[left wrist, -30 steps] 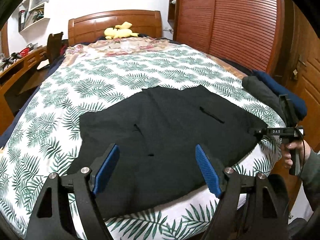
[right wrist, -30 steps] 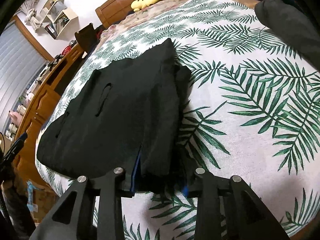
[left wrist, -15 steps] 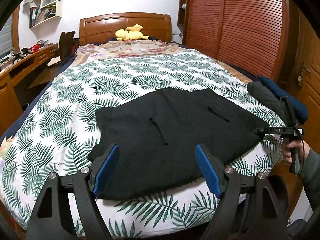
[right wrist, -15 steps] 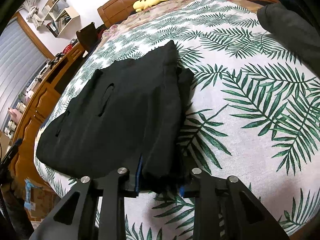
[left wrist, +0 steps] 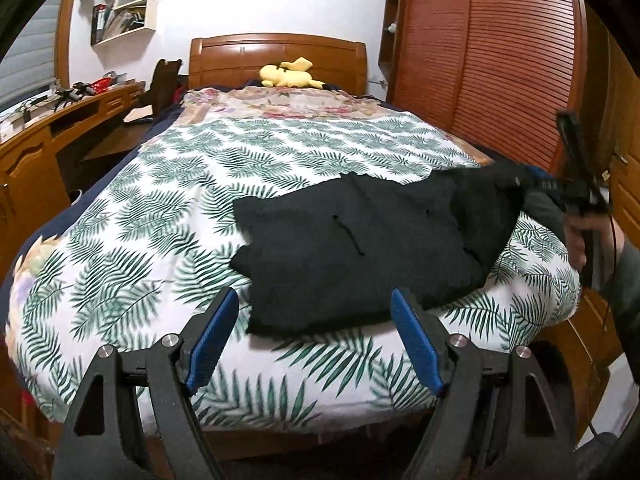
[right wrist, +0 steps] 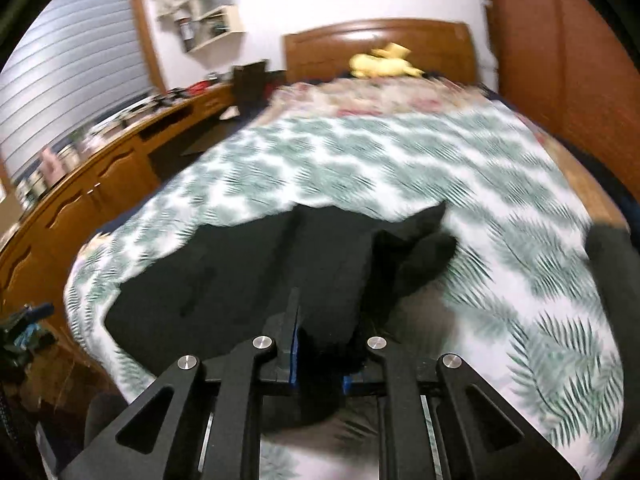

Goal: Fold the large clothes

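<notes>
One black garment (left wrist: 360,248), one yellow plush (left wrist: 288,76), two grippers (left wrist: 316,338).

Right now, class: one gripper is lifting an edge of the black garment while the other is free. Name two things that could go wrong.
1. The right gripper pinches only a small bunch of the black garment; the cloth may slip out as it rises.
2. The left gripper hangs open off the cloth, so nothing holds the far side; the garment could drag across the bedspread and lose its shape.
</notes>
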Action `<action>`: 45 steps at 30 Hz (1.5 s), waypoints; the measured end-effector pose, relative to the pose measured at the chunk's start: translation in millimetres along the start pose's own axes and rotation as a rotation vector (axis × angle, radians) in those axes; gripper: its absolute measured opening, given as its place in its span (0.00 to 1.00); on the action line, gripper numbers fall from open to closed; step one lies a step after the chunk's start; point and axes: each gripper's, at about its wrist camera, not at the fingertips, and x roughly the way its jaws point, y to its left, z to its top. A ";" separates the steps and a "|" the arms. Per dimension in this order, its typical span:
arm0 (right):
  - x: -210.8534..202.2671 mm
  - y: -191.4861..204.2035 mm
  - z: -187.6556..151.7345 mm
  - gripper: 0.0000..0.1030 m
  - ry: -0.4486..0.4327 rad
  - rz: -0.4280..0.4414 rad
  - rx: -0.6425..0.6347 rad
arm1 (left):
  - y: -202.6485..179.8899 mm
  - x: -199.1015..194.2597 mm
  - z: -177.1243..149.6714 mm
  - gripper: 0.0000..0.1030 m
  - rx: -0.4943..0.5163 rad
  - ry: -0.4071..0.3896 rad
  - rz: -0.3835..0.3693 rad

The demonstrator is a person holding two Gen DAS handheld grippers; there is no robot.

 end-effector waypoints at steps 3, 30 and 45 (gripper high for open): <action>7.6 56.8 18.7 0.13 -0.019 0.060 -0.094 | 15.1 -7.5 -6.2 0.77 -0.023 -0.005 0.007; 71.8 204.1 20.5 0.49 0.085 0.325 -0.241 | 101.6 0.5 2.1 0.77 -0.079 0.011 0.064; 70.1 126.7 -32.1 0.42 0.189 0.130 -0.222 | 34.2 50.6 43.3 0.77 0.017 0.014 -0.039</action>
